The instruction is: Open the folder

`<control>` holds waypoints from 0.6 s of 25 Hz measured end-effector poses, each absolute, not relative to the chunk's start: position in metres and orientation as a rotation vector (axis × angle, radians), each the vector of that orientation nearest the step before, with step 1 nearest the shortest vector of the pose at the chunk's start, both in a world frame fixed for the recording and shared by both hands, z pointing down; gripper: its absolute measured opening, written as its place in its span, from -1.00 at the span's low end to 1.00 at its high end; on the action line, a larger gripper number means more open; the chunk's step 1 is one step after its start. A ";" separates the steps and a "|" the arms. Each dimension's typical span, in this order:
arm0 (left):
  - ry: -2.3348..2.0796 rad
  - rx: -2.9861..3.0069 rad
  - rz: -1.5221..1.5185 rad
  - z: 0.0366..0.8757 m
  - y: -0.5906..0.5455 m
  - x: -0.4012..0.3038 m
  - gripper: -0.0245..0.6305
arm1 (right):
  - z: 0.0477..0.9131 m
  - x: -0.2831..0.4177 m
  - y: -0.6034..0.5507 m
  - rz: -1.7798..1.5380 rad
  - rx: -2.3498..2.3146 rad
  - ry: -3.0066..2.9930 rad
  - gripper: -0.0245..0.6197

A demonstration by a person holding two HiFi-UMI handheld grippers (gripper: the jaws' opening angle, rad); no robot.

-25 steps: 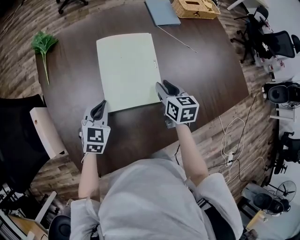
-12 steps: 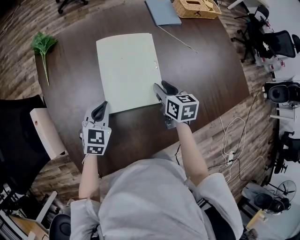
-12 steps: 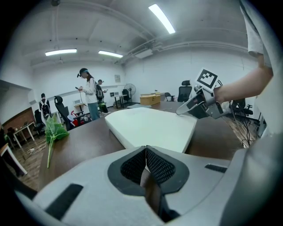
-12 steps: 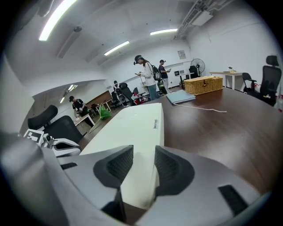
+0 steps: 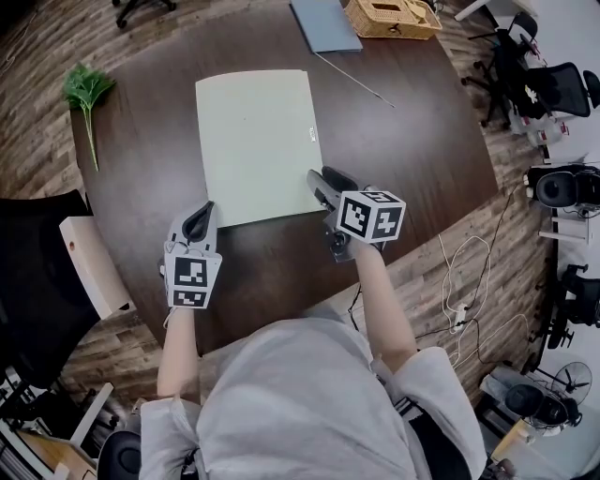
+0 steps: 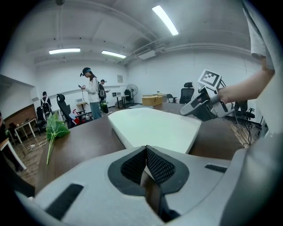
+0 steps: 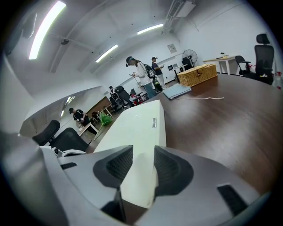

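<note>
Both jaws of the right gripper [image 5: 324, 178] have just been opening around the near corner of the flat pale-green folder [image 5: 258, 141], which lies shut on the dark wooden table [image 5: 412, 141], likely to grab its cover, while the left gripper [image 5: 200, 214] is pinched shut, empty.

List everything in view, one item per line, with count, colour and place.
table: one, dark brown, centre of the head view
folder: one, pale green, closed, flat on the table's middle
basket: one, tan wicker, table's far edge
flat pad: one, blue-grey, left of the basket
cord: one, thin, white, on the table beyond the folder
leafy sprig: one, green, table's left edge
office chairs: several, black, floor at right
cables: white, floor at right
left gripper: one, grey, by the folder's near left corner, jaws together, empty
right gripper: one, grey, jaws apart and just opened further, folder's near right corner between them
</note>
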State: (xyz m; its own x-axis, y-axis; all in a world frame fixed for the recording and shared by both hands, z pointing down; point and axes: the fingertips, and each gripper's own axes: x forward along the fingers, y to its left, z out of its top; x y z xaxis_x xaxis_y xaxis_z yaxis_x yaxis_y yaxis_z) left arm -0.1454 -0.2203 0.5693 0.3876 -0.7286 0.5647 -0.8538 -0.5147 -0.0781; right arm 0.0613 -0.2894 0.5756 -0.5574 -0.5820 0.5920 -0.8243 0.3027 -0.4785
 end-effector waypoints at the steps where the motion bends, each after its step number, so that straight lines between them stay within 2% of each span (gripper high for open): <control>1: -1.407 2.418 0.805 0.570 -0.220 -0.146 -0.90 | 0.575 0.061 -0.289 1.130 1.270 -2.271 -0.52; 15: -1.387 2.417 0.758 0.568 -0.223 -0.142 -0.90 | 0.544 0.055 -0.288 1.189 1.277 -2.389 -0.56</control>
State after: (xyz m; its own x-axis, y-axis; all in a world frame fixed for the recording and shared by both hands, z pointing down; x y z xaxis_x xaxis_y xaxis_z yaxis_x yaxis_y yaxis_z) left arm -0.1417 -0.2233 0.5683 0.4104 -0.7252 0.5528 -0.8570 -0.5138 -0.0378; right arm 0.0555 -0.2876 0.5438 -0.6138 -0.6177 0.4916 -0.7646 0.3102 -0.5649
